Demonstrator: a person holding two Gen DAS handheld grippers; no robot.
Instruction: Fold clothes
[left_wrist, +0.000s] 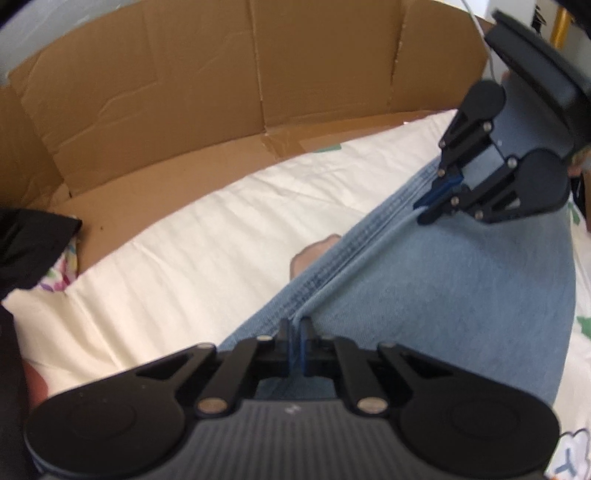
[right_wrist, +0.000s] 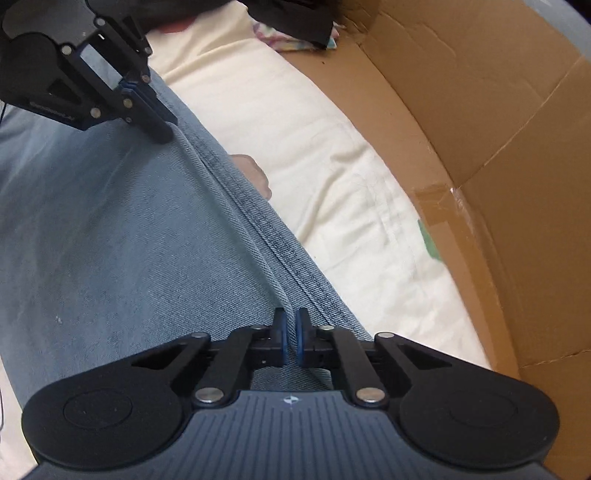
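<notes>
The jeans (left_wrist: 443, 295) run diagonally across the cream sheet (left_wrist: 184, 240), a cardboard wall (left_wrist: 221, 81) bordering the top. Left gripper (left_wrist: 294, 328) and right gripper (right_wrist: 291, 325) both pinch the stitched hem edge, stretched between them.

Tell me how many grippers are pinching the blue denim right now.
2. The left gripper is clamped on the denim's stitched edge nearest its own camera; the right gripper grips the same edge farther along, toward the cardboard. None seem hidden.
</notes>
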